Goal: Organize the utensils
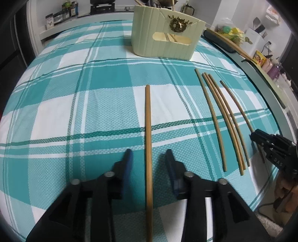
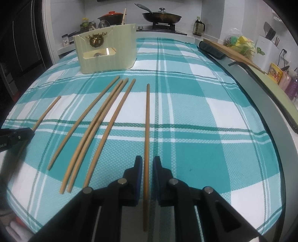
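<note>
Several wooden chopsticks lie on a teal checked cloth (image 1: 74, 93). In the left wrist view one chopstick (image 1: 148, 130) runs between the fingers of my left gripper (image 1: 148, 154), which is open with wide gaps on both sides. Four more chopsticks (image 1: 223, 119) lie to its right. In the right wrist view my right gripper (image 2: 147, 162) has its jaws nearly closed around another chopstick (image 2: 147, 121), with slim gaps still showing. A pale green holder basket (image 1: 163, 37) stands at the far side; it also shows in the right wrist view (image 2: 119, 48).
The right gripper shows at the right edge of the left wrist view (image 1: 273, 149). The left gripper shows at the left edge of the right wrist view (image 2: 14, 137). A wooden board (image 2: 232, 54) and a stove with a pan (image 2: 162, 16) lie beyond the cloth.
</note>
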Tool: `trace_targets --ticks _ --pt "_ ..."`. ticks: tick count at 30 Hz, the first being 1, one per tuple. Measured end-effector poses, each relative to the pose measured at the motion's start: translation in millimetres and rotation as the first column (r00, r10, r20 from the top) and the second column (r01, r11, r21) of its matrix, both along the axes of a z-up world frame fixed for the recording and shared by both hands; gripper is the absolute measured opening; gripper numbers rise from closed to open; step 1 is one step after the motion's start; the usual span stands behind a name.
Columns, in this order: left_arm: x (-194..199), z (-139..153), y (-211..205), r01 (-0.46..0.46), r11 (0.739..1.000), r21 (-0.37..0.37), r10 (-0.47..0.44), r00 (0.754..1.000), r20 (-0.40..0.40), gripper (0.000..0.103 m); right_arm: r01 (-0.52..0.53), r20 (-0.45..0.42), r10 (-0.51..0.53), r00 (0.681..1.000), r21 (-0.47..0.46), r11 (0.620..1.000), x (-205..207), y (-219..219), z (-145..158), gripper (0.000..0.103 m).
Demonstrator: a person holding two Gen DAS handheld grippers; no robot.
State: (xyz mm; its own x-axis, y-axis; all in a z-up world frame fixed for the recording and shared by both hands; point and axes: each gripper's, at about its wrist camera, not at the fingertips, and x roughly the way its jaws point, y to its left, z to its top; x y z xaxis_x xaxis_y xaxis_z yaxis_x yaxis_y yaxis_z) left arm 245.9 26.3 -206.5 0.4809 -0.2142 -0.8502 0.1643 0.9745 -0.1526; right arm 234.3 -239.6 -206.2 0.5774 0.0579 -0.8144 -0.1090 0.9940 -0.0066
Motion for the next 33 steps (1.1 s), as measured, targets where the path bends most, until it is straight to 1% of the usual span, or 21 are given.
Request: trace_targets --ticks 1,2,4,7,12,18,20,22,25,27,29,30,32,33 --pt "0.0 2.6 0.8 -0.007 1.000 0.005 0.007 1.000 0.010 0.069 -0.005 -0.008 0.005 1.000 0.011 1.000 -0.2 -0.6 0.5 0.030" --pt "0.2 4.9 1.9 -0.007 1.000 0.007 0.007 1.000 0.020 0.070 -0.010 -0.015 0.010 1.000 0.023 1.000 -0.5 -1.2 1.2 0.032" --pt "4.0 7.2 3.0 0.002 1.000 0.019 -0.002 1.000 0.020 0.070 -0.025 -0.032 0.026 0.999 0.036 0.999 -1.2 -1.0 1.7 0.033" --pt "12.1 6.3 5.4 0.014 0.999 0.038 -0.015 1.000 0.000 0.070 -0.058 -0.052 0.060 0.997 0.038 0.998 -1.6 0.7 2.7 0.033" --pt "23.1 5.1 5.7 0.052 0.997 0.062 -0.051 0.998 -0.022 0.070 -0.094 -0.104 0.101 0.989 0.074 0.993 7.0 -2.4 3.7 0.033" --pt "38.3 -2.1 2.5 0.075 0.994 0.075 -0.071 0.996 -0.048 0.067 -0.122 -0.145 0.130 0.981 0.064 0.990 26.0 -4.0 4.9 0.033" --pt "42.5 -4.0 1.1 0.074 0.993 0.089 -0.071 0.997 -0.044 0.063 -0.141 -0.152 0.146 0.978 0.043 0.989 32.9 -1.5 4.2 0.032" --pt "46.5 -4.4 -1.5 0.085 0.991 0.107 -0.081 0.996 -0.041 0.062 -0.151 -0.157 0.153 0.976 0.023 0.988 40.3 0.9 4.0 0.032" --pt "54.2 -4.2 -4.9 0.098 0.988 0.123 -0.094 0.995 -0.038 0.058 -0.169 -0.164 0.169 0.972 0.011 0.985 52.7 3.7 3.3 0.032" --pt "61.0 -3.7 -6.7 0.105 0.986 0.127 -0.101 0.994 -0.040 0.053 -0.183 -0.169 0.181 0.969 0.002 0.983 63.9 5.6 3.1 0.032" --pt "69.2 -2.6 -8.3 0.115 0.986 0.123 -0.110 0.993 -0.047 0.042 -0.198 -0.180 0.194 0.964 -0.004 0.980 77.3 7.8 3.1 0.032" --pt "72.7 -2.3 -9.3 0.117 0.986 0.120 -0.112 0.992 -0.051 0.039 -0.204 -0.190 0.199 0.961 -0.007 0.979 85.8 8.9 3.4 0.032" --pt "80.4 -1.5 -12.1 0.125 0.985 0.117 -0.119 0.991 -0.063 0.029 -0.213 -0.207 0.205 0.956 -0.014 0.977 101.6 11.1 3.2 0.032" --pt "82.6 -1.7 -14.1 0.130 0.984 0.120 -0.123 0.990 -0.066 0.028 -0.216 -0.216 0.209 0.954 -0.011 0.976 111.0 12.2 3.3 0.032"
